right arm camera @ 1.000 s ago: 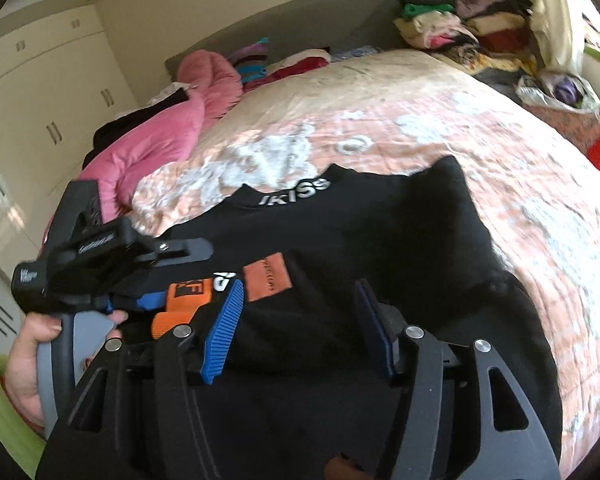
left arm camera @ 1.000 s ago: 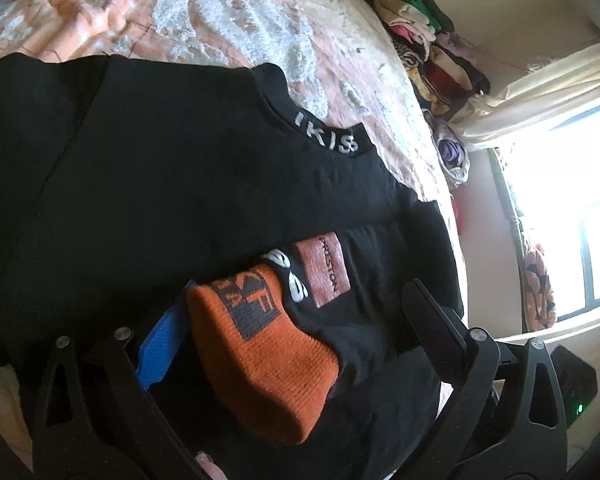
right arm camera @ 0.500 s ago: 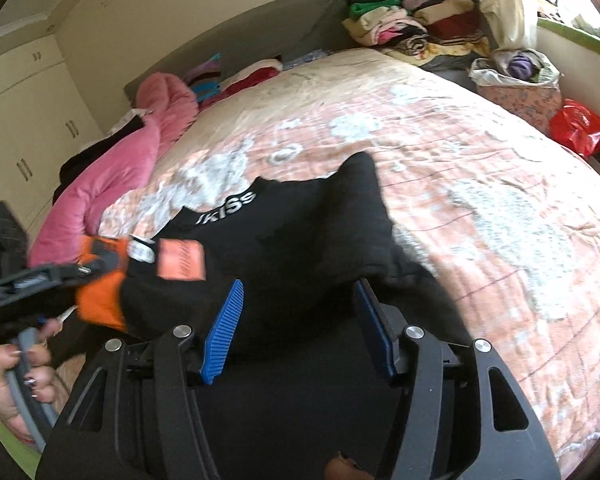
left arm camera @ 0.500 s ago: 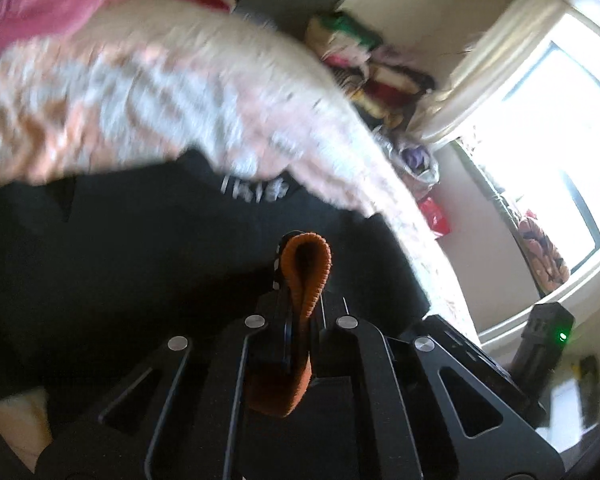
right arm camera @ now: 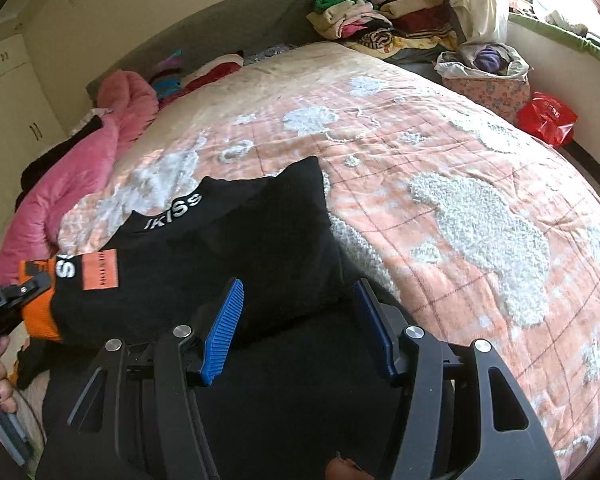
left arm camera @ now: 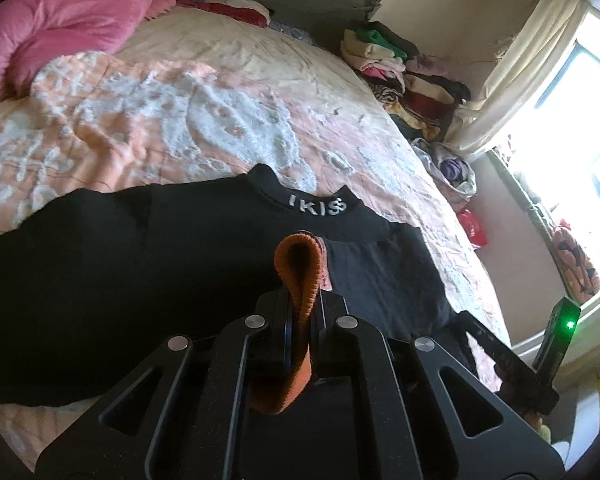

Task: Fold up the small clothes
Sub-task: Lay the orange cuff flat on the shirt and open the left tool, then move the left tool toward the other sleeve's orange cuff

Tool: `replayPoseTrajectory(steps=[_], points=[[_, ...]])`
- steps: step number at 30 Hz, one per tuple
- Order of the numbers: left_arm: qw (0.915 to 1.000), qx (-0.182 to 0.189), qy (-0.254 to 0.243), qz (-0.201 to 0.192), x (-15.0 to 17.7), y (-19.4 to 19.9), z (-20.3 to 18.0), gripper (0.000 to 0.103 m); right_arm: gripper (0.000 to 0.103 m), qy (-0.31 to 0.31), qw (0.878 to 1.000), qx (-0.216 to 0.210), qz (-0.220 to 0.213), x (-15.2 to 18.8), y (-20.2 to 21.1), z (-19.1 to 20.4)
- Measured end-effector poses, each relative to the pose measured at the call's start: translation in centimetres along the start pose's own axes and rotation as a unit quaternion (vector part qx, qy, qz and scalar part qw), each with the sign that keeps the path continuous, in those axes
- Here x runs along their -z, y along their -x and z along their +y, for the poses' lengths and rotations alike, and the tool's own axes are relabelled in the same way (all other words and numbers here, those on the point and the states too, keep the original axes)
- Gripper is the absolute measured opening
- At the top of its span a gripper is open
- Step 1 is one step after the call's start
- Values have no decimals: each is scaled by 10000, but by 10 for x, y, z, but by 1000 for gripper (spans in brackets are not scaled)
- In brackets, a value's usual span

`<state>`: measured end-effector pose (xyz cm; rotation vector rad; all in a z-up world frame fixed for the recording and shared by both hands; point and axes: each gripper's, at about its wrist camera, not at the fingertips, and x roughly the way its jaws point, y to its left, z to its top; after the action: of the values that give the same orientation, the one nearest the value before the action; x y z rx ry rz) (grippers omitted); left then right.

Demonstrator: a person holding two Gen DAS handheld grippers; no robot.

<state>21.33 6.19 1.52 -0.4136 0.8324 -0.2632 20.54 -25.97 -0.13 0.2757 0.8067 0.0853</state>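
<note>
The orange cuff (left arm camera: 298,276) of the black sweater (left arm camera: 140,264) is clamped by the left gripper (left arm camera: 302,312); the right gripper (right arm camera: 300,320) is held apart above the sweater.

Bare quilt (right arm camera: 440,152) lies right of the black sweater (right arm camera: 236,248) (clothes pile (right arm camera: 384,20) at the far edge).

A black sweater (right arm camera: 228,264) with an orange cuff (left arm camera: 300,276) lies flat on the bed, its sleeve folded across.
</note>
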Motion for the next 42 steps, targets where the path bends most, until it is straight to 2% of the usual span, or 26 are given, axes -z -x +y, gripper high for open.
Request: replayPoseTrajectory(steps=[3, 6, 9, 14, 16, 19, 21, 24, 27, 33, 35, 39, 42], points=[[9997, -113, -47, 219, 1, -9, 3, 1, 56, 11, 10000, 70, -17, -3, -4, 3], [9995, -195, 44, 245, 1, -10, 9, 3, 56, 143, 9999, 1, -4, -4, -5, 11], [9996, -248, 51, 136, 0, -3, 9, 4, 59, 272, 9996, -112, -12, -5, -5, 19], [9975, -637, -161, -267, -4, 13, 4, 7, 60, 506, 9985, -228, 18, -6, -8, 32], [9976, -592, -103, -342, -4, 17, 5, 7, 61, 599, 9978, -274, 32, -6, -9, 38], [9986, -506, -131, -88, -2, 7, 3, 15, 64, 774, 9964, -334, 89, -7, -14, 49], [9979, -576, -227, 164, 4, -7, 0, 15, 65, 861, 9955, -353, 152, -7, -18, 54], [9951, -590, -308, 736, 19, -34, -4, 20, 66, 963, 9942, -388, 286, -5, -24, 59], [9912, -809, -421, 957, 30, -49, -4, 26, 69, 980, 9937, -365, 408, -2, -31, 58], [9912, -826, -451, 931, 35, -51, -1, 32, 72, 978, 9909, -1, 925, 9, -60, 46], [9913, -821, -453, 923, 35, -51, -1, 33, 71, 1092, 9898, 53, 909, 12, -62, 48], [9923, -734, -492, 866, 36, -51, -5, 40, 82, 1053, 9917, -134, 724, 13, -50, 51], [9918, -776, -575, 841, 36, -49, -10, 42, 88, 959, 9925, -146, 744, 16, -44, 49]])
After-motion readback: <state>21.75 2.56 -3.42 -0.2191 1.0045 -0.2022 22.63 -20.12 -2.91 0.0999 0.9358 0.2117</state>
